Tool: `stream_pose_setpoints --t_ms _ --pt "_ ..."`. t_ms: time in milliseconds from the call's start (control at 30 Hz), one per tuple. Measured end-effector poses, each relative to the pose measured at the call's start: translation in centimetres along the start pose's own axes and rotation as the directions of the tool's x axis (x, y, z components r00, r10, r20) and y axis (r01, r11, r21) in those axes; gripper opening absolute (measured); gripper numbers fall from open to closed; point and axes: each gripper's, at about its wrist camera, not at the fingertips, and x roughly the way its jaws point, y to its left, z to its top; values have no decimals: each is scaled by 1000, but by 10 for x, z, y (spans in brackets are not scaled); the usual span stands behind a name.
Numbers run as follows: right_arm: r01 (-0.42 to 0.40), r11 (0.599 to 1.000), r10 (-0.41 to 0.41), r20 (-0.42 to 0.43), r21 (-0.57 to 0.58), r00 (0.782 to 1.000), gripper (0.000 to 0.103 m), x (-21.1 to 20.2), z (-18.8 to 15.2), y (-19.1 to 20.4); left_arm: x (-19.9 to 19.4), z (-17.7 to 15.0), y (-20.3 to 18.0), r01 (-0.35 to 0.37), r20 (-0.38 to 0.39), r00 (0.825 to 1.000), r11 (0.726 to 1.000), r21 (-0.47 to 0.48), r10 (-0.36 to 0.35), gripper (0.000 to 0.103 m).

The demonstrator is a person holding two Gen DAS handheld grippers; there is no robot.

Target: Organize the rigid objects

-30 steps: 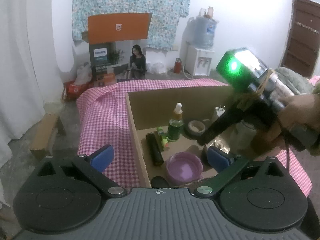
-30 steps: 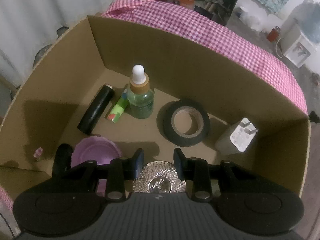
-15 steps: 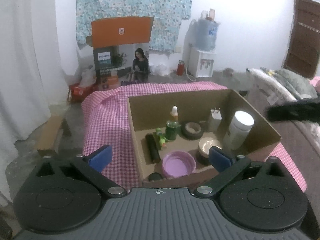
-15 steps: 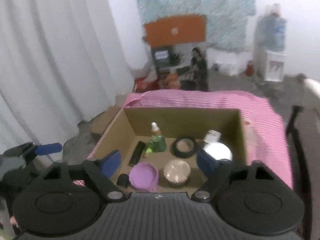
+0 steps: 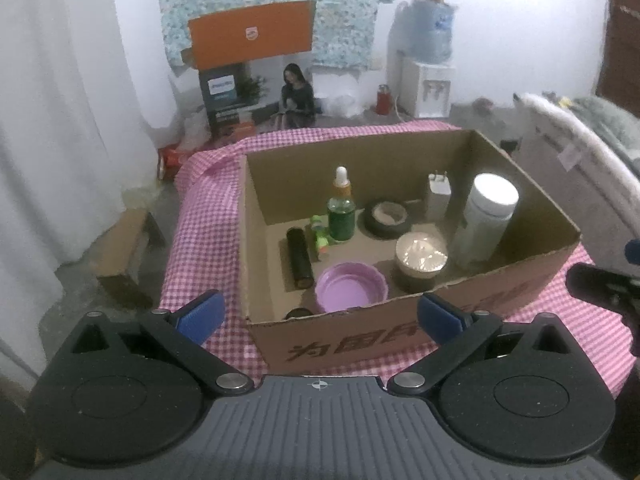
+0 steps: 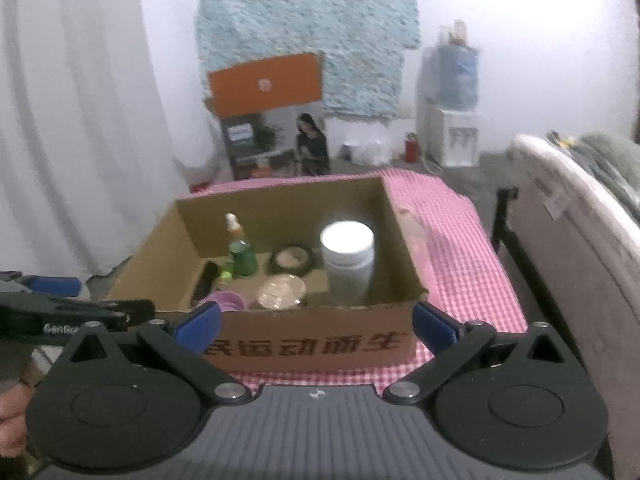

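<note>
Cardboard forms the box (image 5: 400,336) on the pink checked cloth (image 5: 204,240), and it sits just ahead of both tongs. Inside stand a white-lidded jar (image 5: 486,220), a green dropper bottle (image 5: 341,216), a tape roll (image 5: 387,220), a purple lid (image 5: 351,288) and a silver-topped tin (image 5: 421,258). The left gripper (image 5: 318,314) is spread wide with nothing held. The right gripper (image 6: 316,322) is opening, nothing between its jaws.

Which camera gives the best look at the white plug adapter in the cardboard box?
The left wrist view: the white plug adapter stands sharp against the back wall of the cardboard box, prongs up. In the blurred right wrist view the white-lidded jar hides it.
</note>
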Motion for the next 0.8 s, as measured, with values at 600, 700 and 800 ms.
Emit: stream_pose_setpoints --t_ms 600,700,800 --pt "47 998 -50 -82 -31 995 103 39 0 -1 11 5 -24 -67 -5 998 997 -31 66 103" --pt "61 998 -63 -92 -27 994 103 43 0 -3 11 7 -24 -69 2 998 997 -37 69 103" --pt "63 997 -66 -93 -33 994 103 45 1 -3 12 8 -24 -77 2 997 996 -38 77 103"
